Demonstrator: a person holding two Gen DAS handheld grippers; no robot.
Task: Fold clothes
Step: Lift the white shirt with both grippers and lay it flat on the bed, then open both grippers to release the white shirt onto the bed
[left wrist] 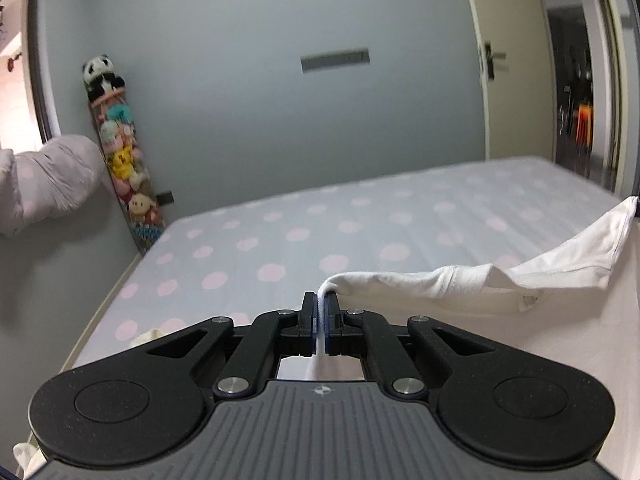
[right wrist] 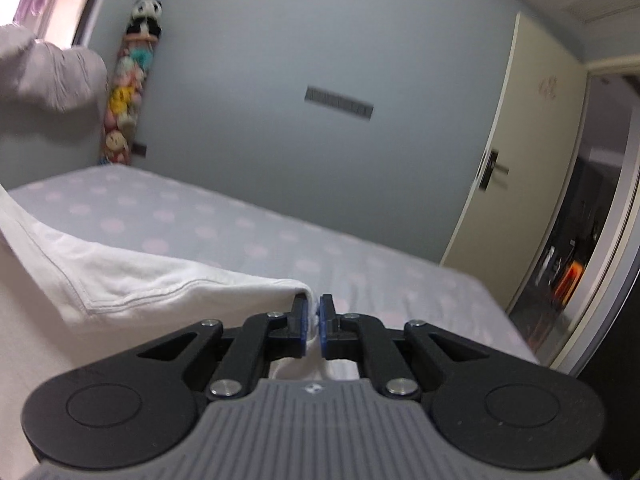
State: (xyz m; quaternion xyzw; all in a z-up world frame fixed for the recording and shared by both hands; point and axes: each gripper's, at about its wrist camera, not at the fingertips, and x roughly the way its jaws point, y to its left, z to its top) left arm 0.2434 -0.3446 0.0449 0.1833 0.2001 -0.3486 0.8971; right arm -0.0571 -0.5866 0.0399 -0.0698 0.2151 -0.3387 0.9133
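A white garment (left wrist: 500,280) hangs stretched between my two grippers above the bed. My left gripper (left wrist: 320,300) is shut on one edge of it, and the cloth runs off to the right. In the right wrist view my right gripper (right wrist: 315,306) is shut on the other edge, and the white garment (right wrist: 132,276) runs off to the left with a stitched hem showing. More white cloth hangs below both grippers.
The bed (left wrist: 320,220) has a grey sheet with pink dots and reaches to the blue-grey wall. A tall holder of plush toys (left wrist: 120,152) stands in the left corner. A rolled duvet (left wrist: 44,180) lies at the left. An open door (left wrist: 516,60) is at the right.
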